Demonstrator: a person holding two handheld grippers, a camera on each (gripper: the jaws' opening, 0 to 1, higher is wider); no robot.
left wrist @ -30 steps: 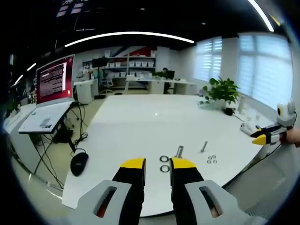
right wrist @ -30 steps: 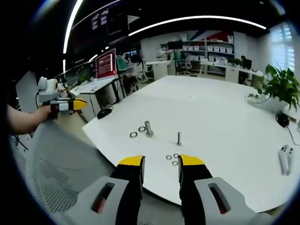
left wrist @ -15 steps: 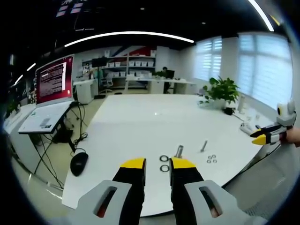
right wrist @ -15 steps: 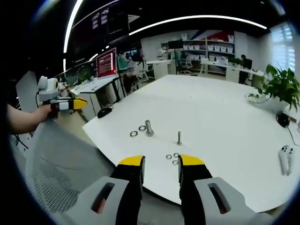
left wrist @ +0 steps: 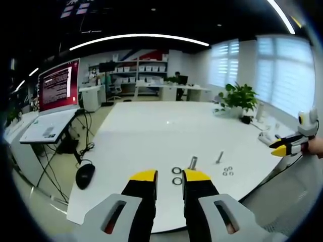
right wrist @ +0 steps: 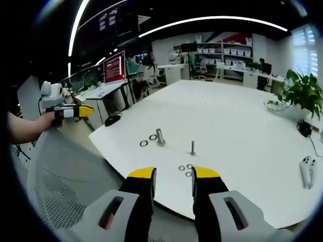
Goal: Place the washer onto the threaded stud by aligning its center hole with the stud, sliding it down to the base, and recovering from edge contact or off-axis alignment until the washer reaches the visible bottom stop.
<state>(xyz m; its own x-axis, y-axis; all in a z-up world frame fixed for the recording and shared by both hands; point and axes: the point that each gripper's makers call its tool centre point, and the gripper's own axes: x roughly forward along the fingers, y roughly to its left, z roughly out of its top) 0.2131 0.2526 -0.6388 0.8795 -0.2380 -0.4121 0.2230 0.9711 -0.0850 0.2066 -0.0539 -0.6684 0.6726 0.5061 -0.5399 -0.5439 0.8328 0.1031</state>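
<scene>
Two grippers (left wrist: 169,175) (right wrist: 173,173) agape, short of table (right wrist: 242,126) edge.

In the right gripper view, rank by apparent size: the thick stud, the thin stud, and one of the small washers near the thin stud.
1. Thick stud, the widest and tallest.
2. Thin stud, nearly as tall but much slimmer.
3. Small washer, the smallest, lying flat on the white table.
All three lie at similar depth, so nearness hardly affects the order.

white table (right wrist: 237,116) | studs (right wrist: 160,137) | washers (right wrist: 185,170) | mouse (left wrist: 85,175) | controller (right wrist: 306,171)
</scene>
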